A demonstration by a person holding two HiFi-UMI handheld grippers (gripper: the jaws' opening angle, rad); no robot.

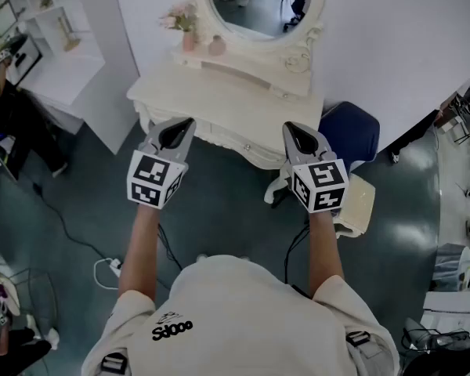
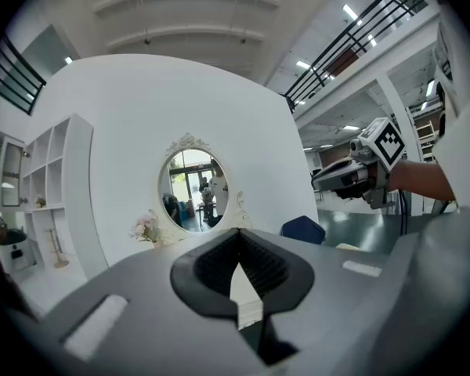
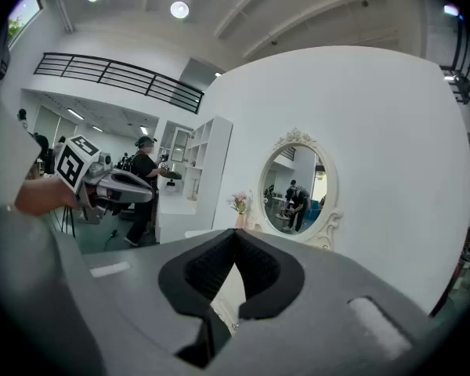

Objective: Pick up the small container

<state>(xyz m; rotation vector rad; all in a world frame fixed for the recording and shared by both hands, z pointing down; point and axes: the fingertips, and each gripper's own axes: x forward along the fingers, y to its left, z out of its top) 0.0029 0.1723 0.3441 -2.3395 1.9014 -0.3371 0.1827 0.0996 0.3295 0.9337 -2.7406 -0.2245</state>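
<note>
A small pinkish container (image 1: 217,45) stands at the back of the white dressing table (image 1: 219,94), below the oval mirror (image 1: 260,5) and beside a pink flower vase (image 1: 186,23). Both grippers hover over the floor in front of the table, well short of the container. My left gripper (image 1: 182,124) is shut with nothing in it, its tips meeting (image 2: 236,236). My right gripper (image 1: 293,128) is likewise shut and empty (image 3: 235,236). Each gripper view shows the other gripper off to the side. The vase's flowers (image 2: 148,227) show in the left gripper view; the container is not clear there.
A blue chair (image 1: 350,131) stands at the table's right end, with a cream stool (image 1: 362,204) in front of it. White shelves (image 1: 56,57) stand at the left, near a person in dark clothes (image 1: 12,124). Cables and a power strip (image 1: 110,266) lie on the floor.
</note>
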